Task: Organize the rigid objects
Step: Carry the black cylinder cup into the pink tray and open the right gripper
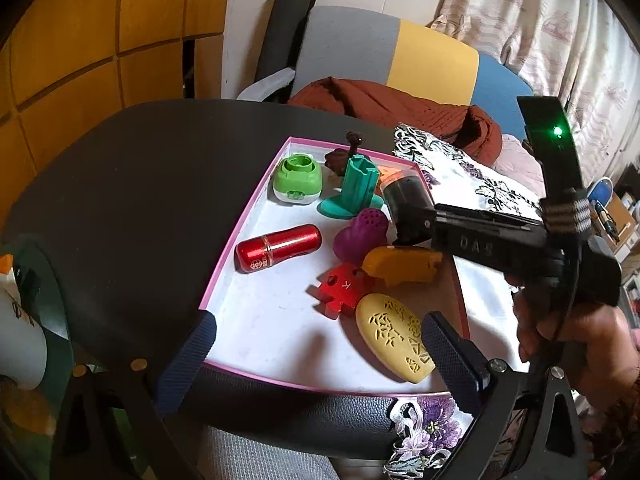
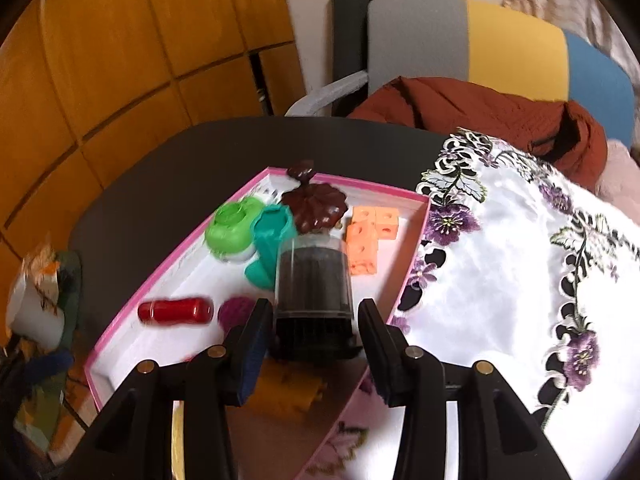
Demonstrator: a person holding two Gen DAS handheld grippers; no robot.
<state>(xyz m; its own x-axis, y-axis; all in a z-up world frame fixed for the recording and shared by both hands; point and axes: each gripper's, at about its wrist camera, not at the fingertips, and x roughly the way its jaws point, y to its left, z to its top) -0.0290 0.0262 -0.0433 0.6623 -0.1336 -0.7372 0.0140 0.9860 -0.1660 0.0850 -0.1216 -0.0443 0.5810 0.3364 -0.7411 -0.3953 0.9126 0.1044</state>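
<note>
Right wrist view shows my right tongs (image 2: 314, 334) clamped on a black brush under a clear dome cover (image 2: 314, 280), held above the pink-rimmed tray (image 2: 120, 332), just in front of the teal holder (image 2: 269, 236). To place it well I judge I should lower it into the bare white patch near the tray's front, base flat, clear of the red cylinder (image 2: 175, 311) and purple piece (image 2: 236, 311). My left tongs (image 1: 316, 344) hang apart and empty over the tray's front rim, beside the yellow oval (image 1: 394, 338). Motion blur smears the right wrist view; the brush's base hides what lies directly beneath, and the yellow block (image 1: 402, 266) is partly covered by my right tool.
</note>
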